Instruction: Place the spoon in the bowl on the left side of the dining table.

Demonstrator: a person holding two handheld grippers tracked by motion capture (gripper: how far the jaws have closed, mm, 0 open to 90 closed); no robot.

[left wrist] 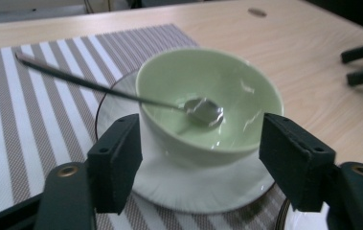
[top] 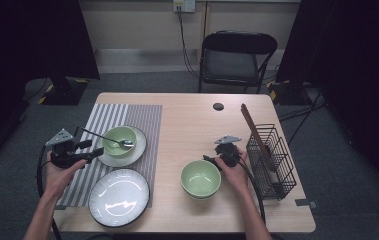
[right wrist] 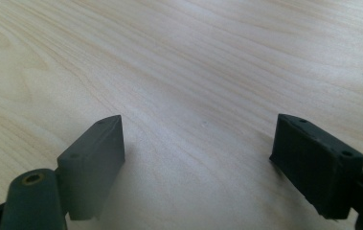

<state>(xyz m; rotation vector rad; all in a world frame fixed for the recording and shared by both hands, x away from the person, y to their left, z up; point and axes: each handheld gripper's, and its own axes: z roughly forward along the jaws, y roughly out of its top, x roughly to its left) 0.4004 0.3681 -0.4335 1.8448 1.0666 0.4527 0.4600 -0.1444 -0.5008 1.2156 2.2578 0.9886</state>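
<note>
High view showed the left hand [top: 59, 172] at lower left of frame, forearm coming up from the bottom edge, holding the left gripper [top: 93, 150] roughly level and aimed right toward the green bowl [top: 118, 139]. That bowl sat on a small white plate [top: 136, 152] on the striped placemat [top: 142, 117], w/ a spoon [top: 108, 138] resting in it, handle sticking out to the upper left. Left gripper view: fingers [left wrist: 117, 160] stood wide apart, either side of the bowl's near wall, pads just beside it, not pressing; nothing held. Right hand [top: 234, 170] sat at centre-right of frame, wrist low on the bench [top: 192, 115], right gripper [top: 212, 159] just beside a second green bowl [top: 200, 178]. Right gripper view: fingers [right wrist: 93, 163] apart over bare wood, empty. Large white plate [top: 119, 196] lay at lower left, wire basket [top: 272, 162] at right. No readable labels or writing anywhere.
</note>
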